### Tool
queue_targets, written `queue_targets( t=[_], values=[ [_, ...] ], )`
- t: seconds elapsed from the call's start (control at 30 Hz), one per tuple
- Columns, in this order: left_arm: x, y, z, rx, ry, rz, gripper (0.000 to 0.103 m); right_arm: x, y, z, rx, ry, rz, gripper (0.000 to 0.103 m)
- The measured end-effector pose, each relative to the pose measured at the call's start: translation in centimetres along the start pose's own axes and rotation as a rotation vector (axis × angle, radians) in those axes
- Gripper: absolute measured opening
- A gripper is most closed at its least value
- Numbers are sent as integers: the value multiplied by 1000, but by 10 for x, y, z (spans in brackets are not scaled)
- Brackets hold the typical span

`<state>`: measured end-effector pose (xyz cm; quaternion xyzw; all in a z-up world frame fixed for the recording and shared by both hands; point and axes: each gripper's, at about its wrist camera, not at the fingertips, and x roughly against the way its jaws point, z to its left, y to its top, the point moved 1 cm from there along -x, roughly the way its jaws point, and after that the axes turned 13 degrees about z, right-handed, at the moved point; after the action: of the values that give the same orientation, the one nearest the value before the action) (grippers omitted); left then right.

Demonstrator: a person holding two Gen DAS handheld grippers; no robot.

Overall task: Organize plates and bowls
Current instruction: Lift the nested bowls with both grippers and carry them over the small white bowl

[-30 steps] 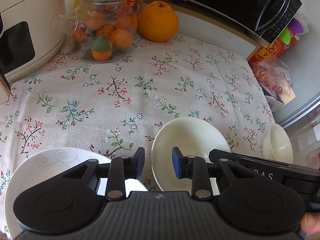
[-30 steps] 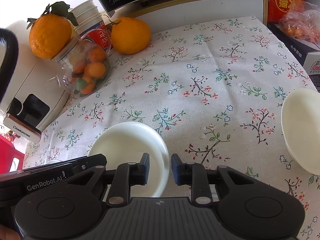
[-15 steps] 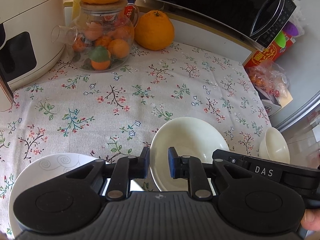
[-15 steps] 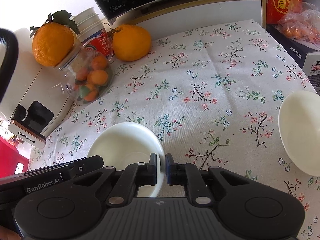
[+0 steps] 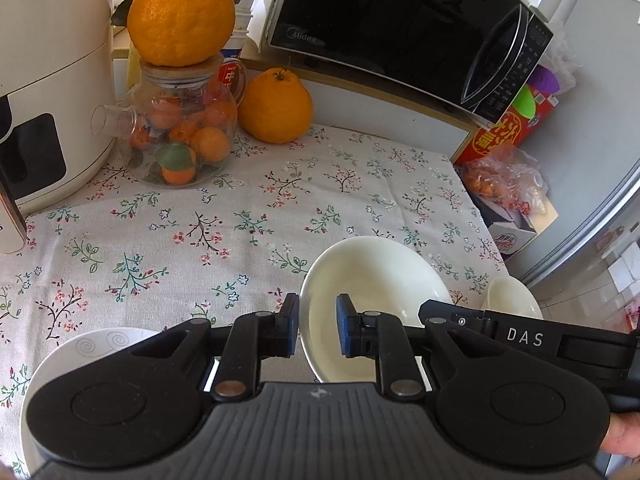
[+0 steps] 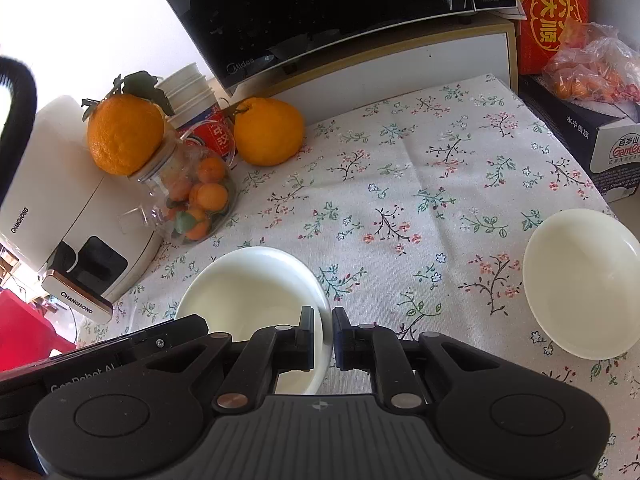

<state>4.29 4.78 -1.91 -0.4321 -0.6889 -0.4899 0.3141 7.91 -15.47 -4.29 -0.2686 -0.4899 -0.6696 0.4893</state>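
Observation:
A cream shallow bowl (image 5: 376, 276) is held between both grippers above the floral tablecloth (image 5: 240, 216). My left gripper (image 5: 318, 330) stands around its left rim with a small gap between the pads. My right gripper (image 6: 324, 338) is shut on the bowl's right rim (image 6: 256, 288). A white plate with swirl marks (image 5: 100, 348) lies at the lower left under my left gripper. A second cream bowl (image 6: 582, 280) sits at the table's right edge, also in the left wrist view (image 5: 514, 296).
A glass jar of small oranges (image 5: 182, 132) with a big orange (image 5: 180, 12) on top stands at the back left beside a white appliance (image 5: 44, 92). Another orange (image 5: 276, 106), a microwave (image 5: 404, 28), a red box (image 6: 550, 16) and bagged fruit (image 6: 592, 68) line the back and right.
Both grippers have risen and pulled back with the cream bowl. My right gripper has closed on its rim. My left gripper narrowed, then widened a little around the opposite rim.

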Motion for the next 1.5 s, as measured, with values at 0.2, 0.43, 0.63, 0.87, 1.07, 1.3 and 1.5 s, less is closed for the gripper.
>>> queue_targets(
  t=[0.2,0.43,0.63,0.87,1.07,1.3,1.5],
  values=[
    [12,-7,-16,-31,-18,-18,18,23,-5,-7,-7,3,-37,7],
    [16,-17,-32,-57,-51,-1,18,49,-15,-20,-23,4,-68,7],
    [14,-29,-50,-94,-49,34,17,62,-24,-31,-28,-24,-69,10],
    [7,-39,-62,-119,-40,77,17,67,-37,-43,-36,-46,-45,10],
    [2,-49,-70,-153,-12,113,17,65,-46,-50,-34,-71,-11,10],
    [-6,-55,-72,-174,26,151,20,53,-56,-54,-30,-88,47,10],
    [-7,-55,-74,-186,28,157,24,48,-57,-55,-33,-94,68,11]
  ],
)
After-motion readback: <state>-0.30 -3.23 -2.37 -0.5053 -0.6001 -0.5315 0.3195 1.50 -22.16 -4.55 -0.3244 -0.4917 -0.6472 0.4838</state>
